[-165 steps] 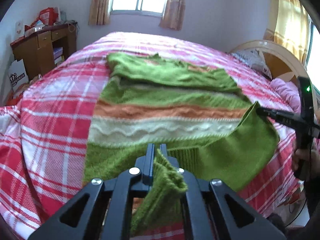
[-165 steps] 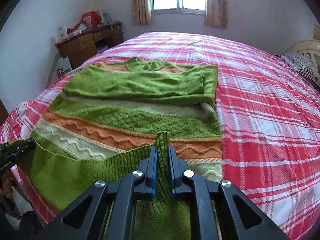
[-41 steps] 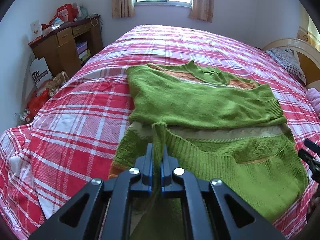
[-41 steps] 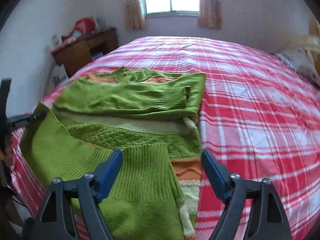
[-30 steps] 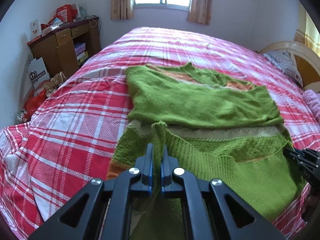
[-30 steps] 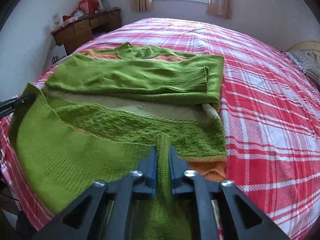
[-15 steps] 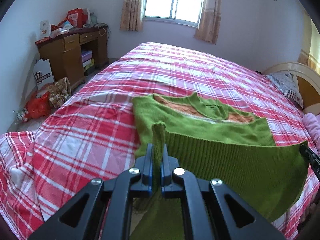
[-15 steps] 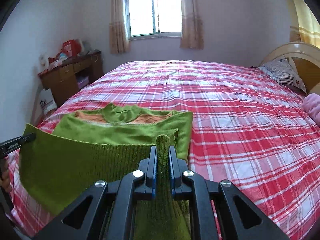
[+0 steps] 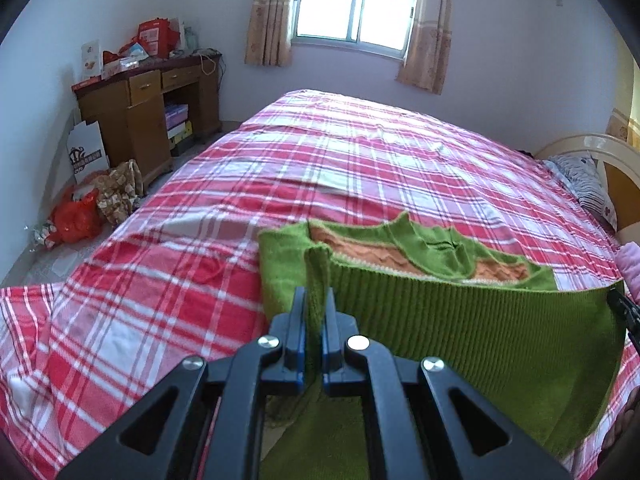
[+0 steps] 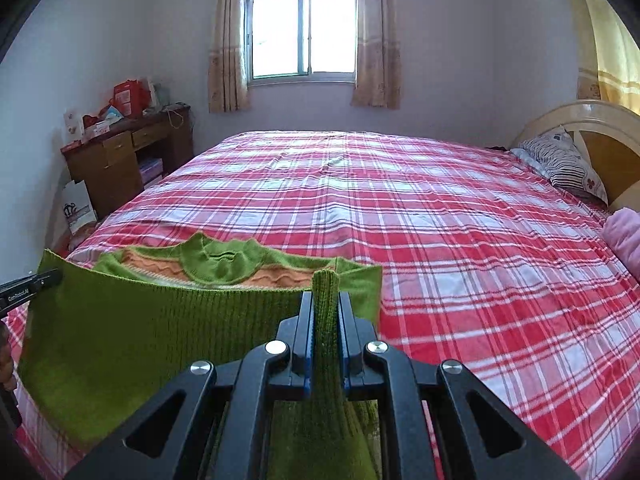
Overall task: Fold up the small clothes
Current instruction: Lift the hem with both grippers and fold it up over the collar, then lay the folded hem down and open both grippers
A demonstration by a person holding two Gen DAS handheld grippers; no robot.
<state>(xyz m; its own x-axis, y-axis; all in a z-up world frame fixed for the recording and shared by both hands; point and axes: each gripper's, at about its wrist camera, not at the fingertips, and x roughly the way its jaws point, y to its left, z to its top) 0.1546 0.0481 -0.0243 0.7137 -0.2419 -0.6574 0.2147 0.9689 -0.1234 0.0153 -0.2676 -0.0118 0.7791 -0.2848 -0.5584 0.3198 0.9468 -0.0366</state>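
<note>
Two grippers, one garment: you hold a single green sweater (image 9: 460,320) by its ribbed hem, one corner in each gripper. Your left gripper (image 9: 314,304) is clamped tight on the hem's left corner, knit standing up between its two fingers. Your right gripper (image 10: 325,308) is clamped the same way on the hem's right corner. Between them the hem hangs as one taut green band, lifted off the bed (image 10: 440,208), in front of the rest of the sweater. One neckline shows beyond the band, lying flat on the red-and-white plaid bedcover near the bed's near left corner, with orange zigzag stripes either side of the collar. In the right wrist view your left gripper's tip enters at the far left edge, touching the band's end.

Elsewhere: one window (image 10: 302,36) with two curtains, one wooden desk (image 9: 148,120) against the left wall carrying red boxes, one striped pillow (image 10: 564,164) by the headboard, one red bag (image 9: 76,216) on the floor beside the desk.
</note>
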